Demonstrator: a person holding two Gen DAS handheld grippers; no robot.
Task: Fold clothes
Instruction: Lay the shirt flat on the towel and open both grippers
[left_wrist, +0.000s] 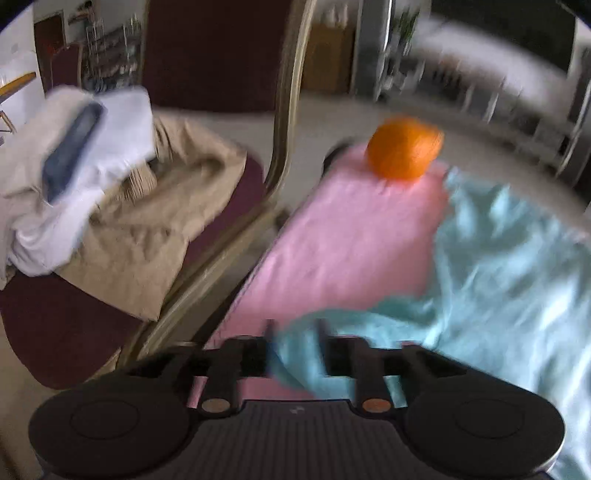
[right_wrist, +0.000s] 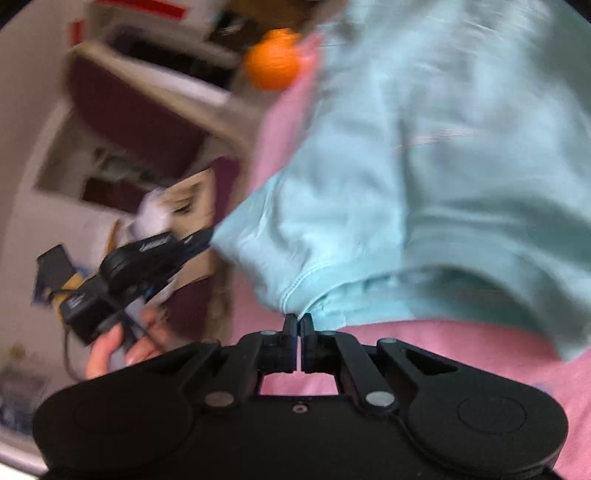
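Observation:
A light blue garment (left_wrist: 498, 258) lies crumpled over a pink table cover (left_wrist: 351, 229). At the bottom of the left wrist view, a bunch of it fills the gap between the fingers of my left gripper (left_wrist: 295, 332), which grip it with the jaws partly apart. In the right wrist view, the garment (right_wrist: 424, 166) hangs in front. My right gripper (right_wrist: 298, 321) is shut on its ribbed hem. My left gripper (right_wrist: 208, 234) shows at the left, its tip at the garment's near corner. Both views are blurred.
An orange ball (left_wrist: 404, 147) rests at the far end of the pink cover. To the left stands a dark red chair (left_wrist: 62, 332) with a gold frame, holding a beige garment (left_wrist: 155, 229) and a white cloth (left_wrist: 122, 122). A person's hand (right_wrist: 122, 347) holds the left gripper.

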